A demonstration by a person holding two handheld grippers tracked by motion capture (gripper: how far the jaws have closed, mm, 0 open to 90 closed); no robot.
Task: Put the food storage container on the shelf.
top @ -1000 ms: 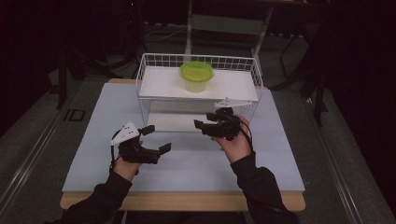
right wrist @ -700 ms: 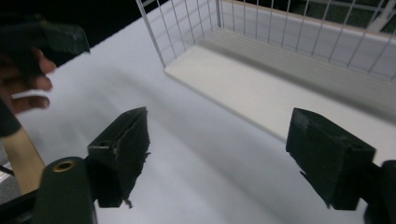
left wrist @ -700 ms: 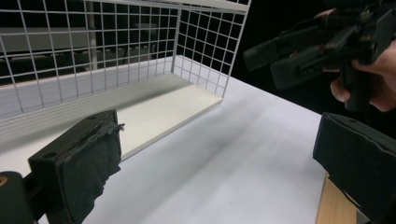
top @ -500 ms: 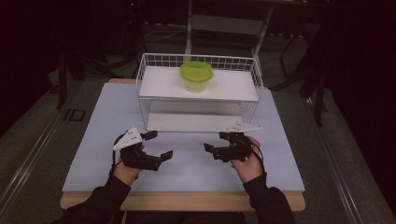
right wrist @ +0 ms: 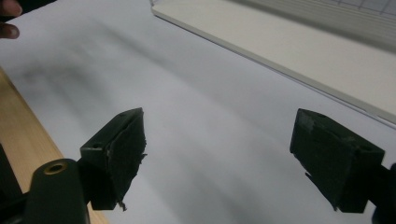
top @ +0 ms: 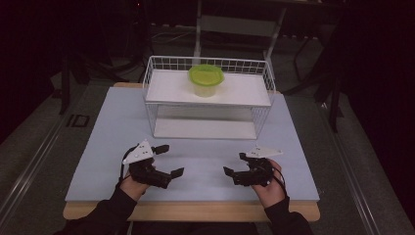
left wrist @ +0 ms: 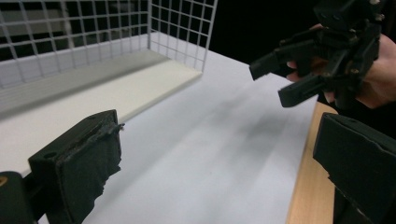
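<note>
Green-lidded tub [top: 206,80] sits on the wire rack's [top: 208,108] top shelf, far across the mat [top: 195,161] from both grippers. Right gripper [top: 238,163], jaws just opened wide and empty, and left gripper [top: 169,160], also wide and empty, lie about equally distant.

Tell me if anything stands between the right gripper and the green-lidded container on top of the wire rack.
Nothing lies on the mat between them. The right gripper is low at the near edge, jaws open and empty, having just opened. The green-lidded container sits on the top shelf of the wire rack, behind its low wire rim, so the reach must come from above.
</note>
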